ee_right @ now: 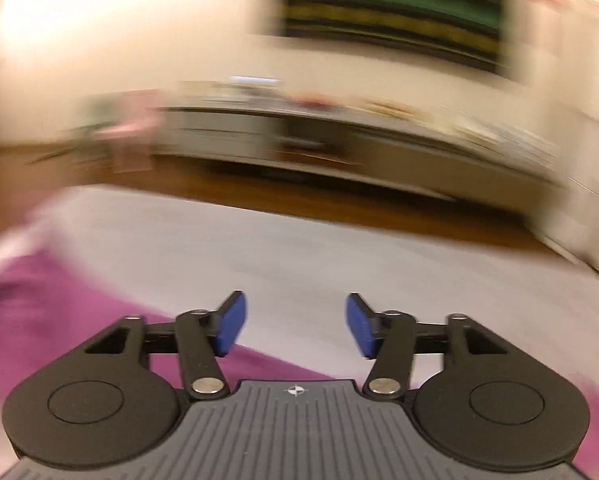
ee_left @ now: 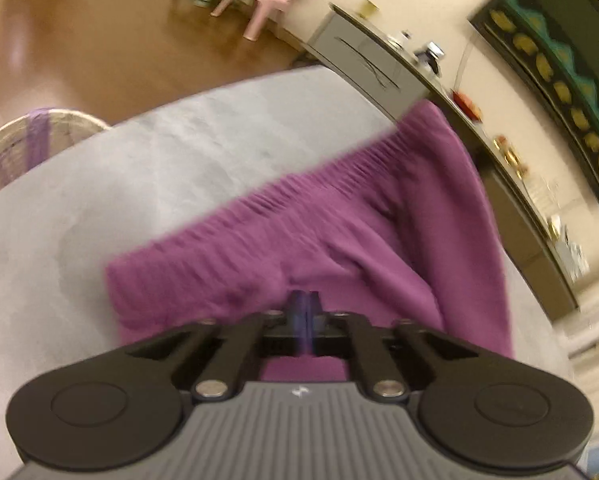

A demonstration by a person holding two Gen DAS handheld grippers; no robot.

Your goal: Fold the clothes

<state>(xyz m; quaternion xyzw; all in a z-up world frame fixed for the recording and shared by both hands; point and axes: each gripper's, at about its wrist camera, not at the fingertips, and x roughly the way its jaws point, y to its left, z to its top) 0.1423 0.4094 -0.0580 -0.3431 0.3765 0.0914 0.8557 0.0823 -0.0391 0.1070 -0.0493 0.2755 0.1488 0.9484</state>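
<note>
Step in hand, as judged: mid-fold of a purple garment (ee_left: 339, 232) with a ribbed elastic band, lying on a grey surface (ee_left: 139, 184); one side is held while the other hand is free. Left gripper (ee_left: 304, 304): blue pads pressed together with purple cloth directly beneath and around the tips, so I read it as clamped on the garment's near edge, though the pinch point itself is partly hidden by the linkage. In the left wrist view the garment runs from the tips out toward 1 o'clock, its ribbed band slanting from 9 o'clock up to 1 o'clock. Right gripper (ee_right: 295, 324): pads wide apart, nothing between them, over bare grey surface (ee_right: 339, 248); the garment (ee_right: 59, 312) sits at 8 o'clock in that view, passing under the gripper body. Right view heavily smeared, consistent with a fast swing; direction cannot be told. Pose: left gripper low, pitched down and rolled, so the room tilts; right gripper nearly level, looking across the surface toward a cabinet (ee_right: 339, 140) at 12 o'clock. A woven basket (ee_left: 27, 148) stands at 9 o'clock in the left view. Next move likely calls for the right gripper to find a free edge or corner and close on it, keeping the layer from bunching.
</note>
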